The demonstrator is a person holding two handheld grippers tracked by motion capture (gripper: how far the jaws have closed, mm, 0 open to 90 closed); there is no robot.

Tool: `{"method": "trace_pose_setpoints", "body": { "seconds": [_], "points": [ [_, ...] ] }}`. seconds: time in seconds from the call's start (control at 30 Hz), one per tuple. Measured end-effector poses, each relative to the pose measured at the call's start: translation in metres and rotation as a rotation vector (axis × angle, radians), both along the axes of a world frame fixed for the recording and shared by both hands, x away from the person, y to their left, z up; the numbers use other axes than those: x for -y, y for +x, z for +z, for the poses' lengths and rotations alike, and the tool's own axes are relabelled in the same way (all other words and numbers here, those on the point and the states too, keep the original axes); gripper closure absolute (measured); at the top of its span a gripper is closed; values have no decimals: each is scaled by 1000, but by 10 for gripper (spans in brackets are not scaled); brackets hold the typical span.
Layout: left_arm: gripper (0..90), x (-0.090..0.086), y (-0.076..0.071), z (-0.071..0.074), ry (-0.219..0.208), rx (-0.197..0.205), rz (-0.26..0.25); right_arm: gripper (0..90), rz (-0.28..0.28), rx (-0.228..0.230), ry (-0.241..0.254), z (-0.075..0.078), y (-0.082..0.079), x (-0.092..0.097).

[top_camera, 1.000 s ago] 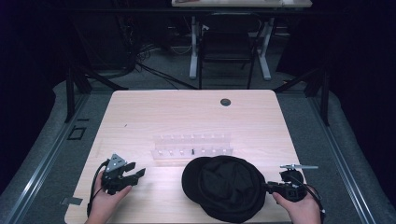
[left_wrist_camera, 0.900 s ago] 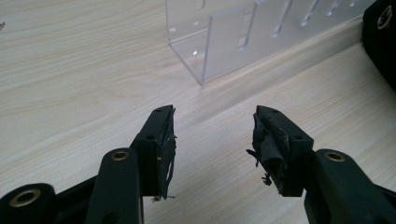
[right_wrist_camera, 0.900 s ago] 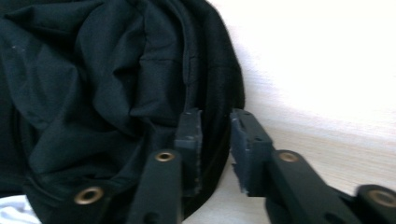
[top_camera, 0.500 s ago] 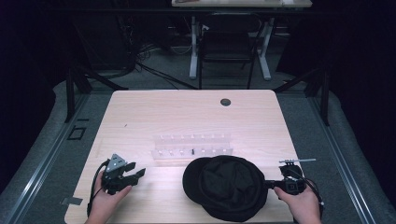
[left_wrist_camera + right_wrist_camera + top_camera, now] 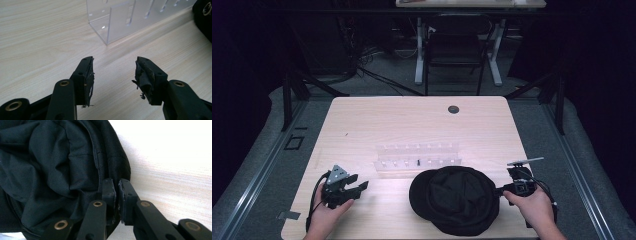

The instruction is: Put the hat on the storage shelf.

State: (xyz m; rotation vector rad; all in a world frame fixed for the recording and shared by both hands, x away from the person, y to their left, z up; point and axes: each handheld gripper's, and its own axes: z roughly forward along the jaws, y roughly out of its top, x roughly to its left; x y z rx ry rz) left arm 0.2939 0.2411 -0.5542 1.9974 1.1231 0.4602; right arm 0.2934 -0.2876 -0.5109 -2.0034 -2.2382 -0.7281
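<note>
At the near right of the counter [image 5: 362,120], the right gripper [image 5: 115,192] has its jaws pressed nearly together on the right rim of a black cap [image 5: 457,197], a fold of fabric pinched between them. Compared with a second ago, the hand has slid slightly nearer and the cap's rim has been tugged a little to the right with it, suggesting a grasp just secured and a drag or lift about to begin. The left gripper [image 5: 113,75] rests unmoved at the near left, jaws spread wide and empty, facing a clear plastic rack [image 5: 418,155] at mid-counter.
</note>
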Motion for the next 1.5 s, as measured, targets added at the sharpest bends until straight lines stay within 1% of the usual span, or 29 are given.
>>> {"method": "trace_pose_setpoints", "body": {
  "seconds": [0.07,0.13,0.17,0.2,0.23,0.27,0.37,0.53,0.57,0.6,0.73,0.77,0.8,0.83,0.87,0.9,0.93,0.97,1.0,1.03,1.07,1.1,1.13,1.17,1.27,1.33,1.37,1.4,1.5],
  "points": [
    [487,0,0,0,0,-1,0,831,-14,-2,1,0,1,-2],
    [487,0,0,0,1,-1,0,821,2,-40,-15,2,5,-3],
    [487,0,0,0,1,-1,0,821,2,-40,-15,2,5,-3],
    [487,0,0,0,-1,-1,1,812,4,-55,-13,2,6,-4],
    [487,0,0,0,-1,-2,-1,812,4,-55,-13,2,6,-4],
    [487,0,0,0,2,-1,-3,802,5,-74,-16,1,8,-4],
    [487,0,0,0,1,-3,-3,799,3,-90,-8,2,10,-4],
    [487,0,0,0,1,-3,-2,781,9,-131,-28,1,15,-5],
    [487,0,0,0,2,-1,-3,777,-5,-127,-31,0,15,-6],
    [487,0,0,0,1,0,-3,773,5,-143,-32,1,17,-5],
    [487,1,0,0,0,-1,-2,770,-7,-153,-32,0,19,-5],
    [487,1,0,0,1,-1,-3,773,21,-187,-51,0,21,-3],
    [487,1,0,0,1,-1,-3,779,-33,-155,-4,-5,20,-5],
    [487,1,0,0,1,-1,-3,779,-33,-155,-4,-5,20,-5],
    [487,0,0,0,2,-1,-3,784,-16,-189,-18,-4,22,-5],
    [487,0,0,0,2,-1,-3,784,-16,-189,-18,-4,22,-5],
    [487,0,0,0,1,-1,-3,788,11,-208,-35,-4,23,-3],
    [487,0,0,0,2,-1,-3,788,-12,-204,-29,-5,23,-4],
    [487,0,1,0,2,-1,-3,789,-12,-211,-18,-6,24,-4],
    [487,0,1,0,0,-1,-2,789,-20,-200,-10,-8,23,-5],
    [487,0,1,0,1,-1,-2,789,-8,-226,-24,-8,25,-5],
    [487,0,1,0,1,-1,-2,789,-8,-226,-24,-8,25,-5],
    [487,0,1,0,0,-1,-1,783,9,-245,-35,-9,26,-4],
    [487,0,1,0,0,-1,-1,779,-1,-241,-35,-11,26,-5],
    [487,0,1,0,3,-1,-1,777,0,-263,-26,-13,28,-4],
    [487,0,1,0,6,-2,-3,773,-13,-256,-26,-15,28,-5],
    [487,0,1,0,4,-1,-1,773,-13,-256,-26,-15,28,-5],
    [488,0,1,0,5,0,-2,772,5,-269,-42,-15,28,-4],
    [487,0,1,0,4,-1,-1,772,-3,-265,-38,-15,28,-6]
  ]
}}
